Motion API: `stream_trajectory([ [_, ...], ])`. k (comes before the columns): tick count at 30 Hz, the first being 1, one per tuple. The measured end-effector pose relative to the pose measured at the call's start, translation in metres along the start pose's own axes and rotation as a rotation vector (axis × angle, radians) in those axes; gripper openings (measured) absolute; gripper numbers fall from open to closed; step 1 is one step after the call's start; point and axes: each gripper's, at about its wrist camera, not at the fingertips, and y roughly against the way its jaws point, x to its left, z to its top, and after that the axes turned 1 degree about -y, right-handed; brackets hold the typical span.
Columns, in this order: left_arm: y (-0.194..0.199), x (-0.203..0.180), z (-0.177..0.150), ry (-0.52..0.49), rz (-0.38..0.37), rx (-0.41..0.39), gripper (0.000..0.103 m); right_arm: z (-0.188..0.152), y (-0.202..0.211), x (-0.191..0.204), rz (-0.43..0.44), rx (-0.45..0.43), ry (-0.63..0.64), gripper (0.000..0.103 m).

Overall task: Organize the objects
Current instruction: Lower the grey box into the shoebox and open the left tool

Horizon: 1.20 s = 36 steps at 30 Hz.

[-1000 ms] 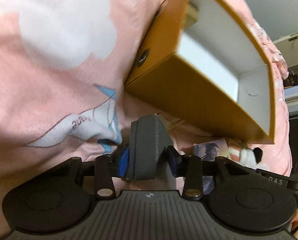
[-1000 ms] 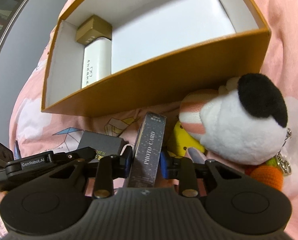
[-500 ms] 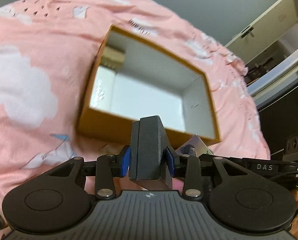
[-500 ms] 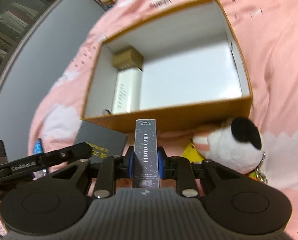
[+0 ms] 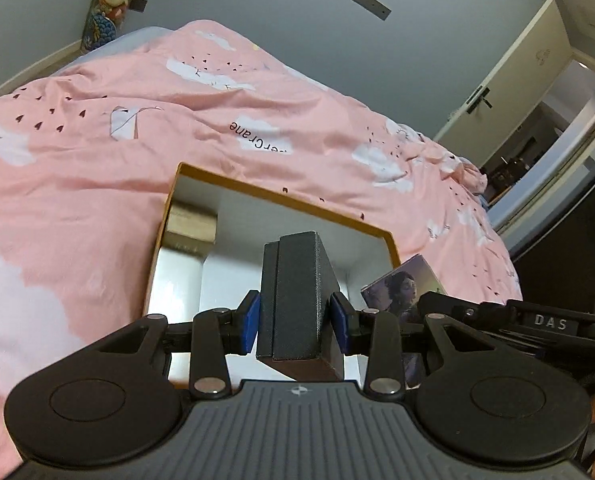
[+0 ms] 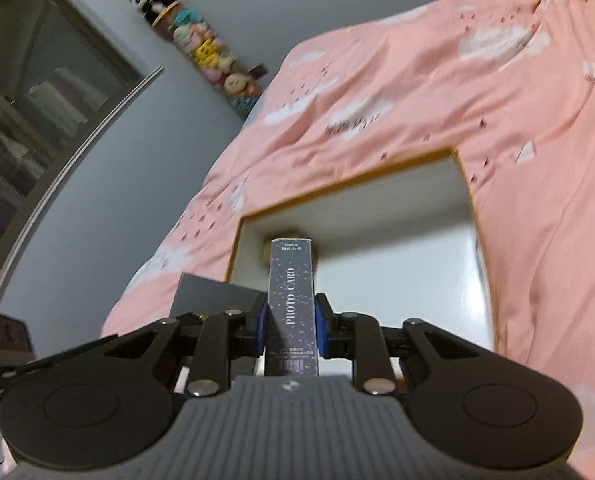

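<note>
The left gripper (image 5: 295,322) squeezes a black box (image 5: 297,300) between its blue pads and holds it up in the air, in front of the open orange box (image 5: 281,200) that sits on the pink blanket (image 5: 97,140). The right gripper (image 6: 290,326) has just closed a bit more and grips a thin dark box that says PHOTO CARD (image 6: 291,304), standing on end above the same orange box (image 6: 353,184). Inside it, a small gold box (image 5: 191,226) sits in a far corner.
</note>
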Motion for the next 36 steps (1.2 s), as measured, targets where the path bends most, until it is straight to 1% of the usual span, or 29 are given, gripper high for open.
stream_trajectory([
  [4, -0.036, 0.006, 0.003, 0.037, 0.036, 0.046, 0.042, 0.010, -0.028, -0.008, -0.076, -0.012, 0.005, 0.024],
  [8, -0.071, 0.015, -0.007, 0.074, 0.054, 0.120, 0.042, 0.008, -0.059, -0.018, -0.150, 0.018, 0.014, 0.024],
  [10, -0.085, 0.019, -0.013, 0.086, 0.057, 0.158, 0.042, 0.006, -0.072, -0.026, -0.172, 0.035, 0.007, 0.024],
  [13, -0.099, 0.019, -0.020, 0.060, 0.075, 0.202, 0.042, 0.004, -0.086, -0.037, -0.193, 0.060, -0.018, 0.024],
  [18, -0.118, 0.025, -0.028, 0.086, 0.072, 0.283, 0.042, -0.001, -0.099, -0.047, -0.220, 0.088, -0.026, 0.024],
  [24, -0.120, 0.027, -0.028, 0.085, 0.062, 0.314, 0.043, -0.004, -0.109, -0.052, -0.227, 0.112, -0.026, 0.024],
  [28, -0.122, 0.030, -0.028, 0.086, 0.053, 0.365, 0.044, -0.006, -0.112, -0.050, -0.228, 0.119, -0.023, 0.024],
  [30, -0.122, 0.031, -0.029, 0.075, 0.080, 0.372, 0.045, -0.006, -0.113, -0.050, -0.227, 0.120, -0.025, 0.024],
  [33, -0.118, 0.031, -0.029, 0.048, 0.120, 0.356, 0.047, -0.007, -0.113, -0.050, -0.226, 0.120, -0.023, 0.024],
  [36, -0.112, 0.032, -0.027, 0.019, 0.155, 0.338, 0.052, -0.009, -0.112, -0.050, -0.228, 0.120, -0.021, 0.024],
])
